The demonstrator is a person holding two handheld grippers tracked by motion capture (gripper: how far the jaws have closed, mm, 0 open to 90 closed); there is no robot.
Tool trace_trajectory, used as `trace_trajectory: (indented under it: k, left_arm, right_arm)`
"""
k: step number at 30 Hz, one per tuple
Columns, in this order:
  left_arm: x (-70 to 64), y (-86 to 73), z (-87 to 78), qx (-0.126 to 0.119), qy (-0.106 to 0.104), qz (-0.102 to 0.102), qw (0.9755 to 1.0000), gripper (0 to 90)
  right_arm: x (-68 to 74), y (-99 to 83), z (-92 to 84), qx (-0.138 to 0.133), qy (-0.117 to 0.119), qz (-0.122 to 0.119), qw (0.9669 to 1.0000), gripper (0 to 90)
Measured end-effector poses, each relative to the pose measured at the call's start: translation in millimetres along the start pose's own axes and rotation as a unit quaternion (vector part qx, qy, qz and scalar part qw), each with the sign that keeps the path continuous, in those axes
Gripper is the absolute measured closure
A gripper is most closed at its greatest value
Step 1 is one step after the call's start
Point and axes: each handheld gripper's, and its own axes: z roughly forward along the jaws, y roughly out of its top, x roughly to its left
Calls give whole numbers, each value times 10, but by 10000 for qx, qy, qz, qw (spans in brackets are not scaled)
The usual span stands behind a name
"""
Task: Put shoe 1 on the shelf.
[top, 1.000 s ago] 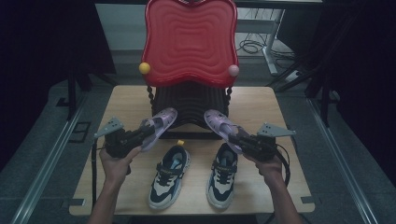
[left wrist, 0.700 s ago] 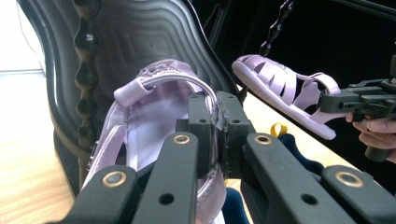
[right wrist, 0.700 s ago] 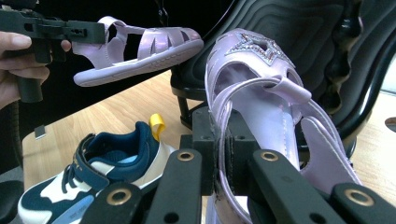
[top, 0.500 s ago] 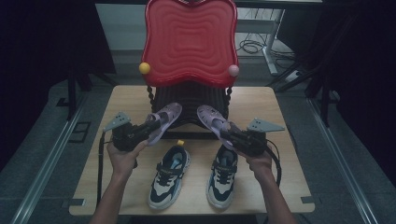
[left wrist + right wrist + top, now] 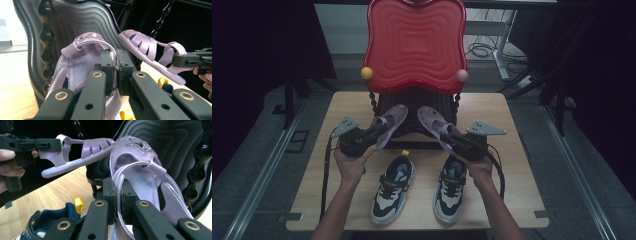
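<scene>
Lilac sandals, one per gripper, aloft before the black shoe rack (image 5: 412,100) | left gripper (image 5: 371,136) pinches left sandal (image 5: 388,125) at its heel strap; right gripper (image 5: 454,140) likewise on right sandal (image 5: 432,122) | light, floppy, likely to swing; you grip the back strap firmly.

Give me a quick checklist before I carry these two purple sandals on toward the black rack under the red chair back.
1. Left tongs shut on the left sandal at its heel strap: ok.
2. Right tongs shut on the right sandal at its strap: ok.
3. The two sandals apart from each other, toes near the middle: ok.
4. Both sandals lifted above the two sneakers on the table: ok.
5. Free spot on the black rack for both sandals: cannot tell.
6. Cables trailing free of the sneakers: ok for the left, cannot tell for the right.
</scene>
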Motion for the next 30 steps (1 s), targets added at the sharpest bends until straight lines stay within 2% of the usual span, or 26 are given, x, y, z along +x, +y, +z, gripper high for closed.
trace_trajectory:
  k: [5,8,13,20,24,30]
  left_arm:
    - [6,0,72,-37,31,28,10000,859]
    - [21,7,112,-11,74,78,9999,859]
    - [37,29,171,-33,81,96,9999,860]
    - [22,70,262,-48,88,176,9998,859]
    - [11,93,312,-73,152,265,9995,859]
    - [25,106,378,-140,233,287,9992,859]
  right_arm:
    - [5,11,59,-40,-76,19,10000,851]
    - [0,13,114,-4,-130,-57,9999,851]
    - [-21,14,175,-42,-204,49,9998,851]
    - [-20,35,239,-117,-284,62,9995,851]
    - [-13,63,275,-164,-326,49,9993,851]
    - [-3,97,362,-228,-481,-2,9986,851]
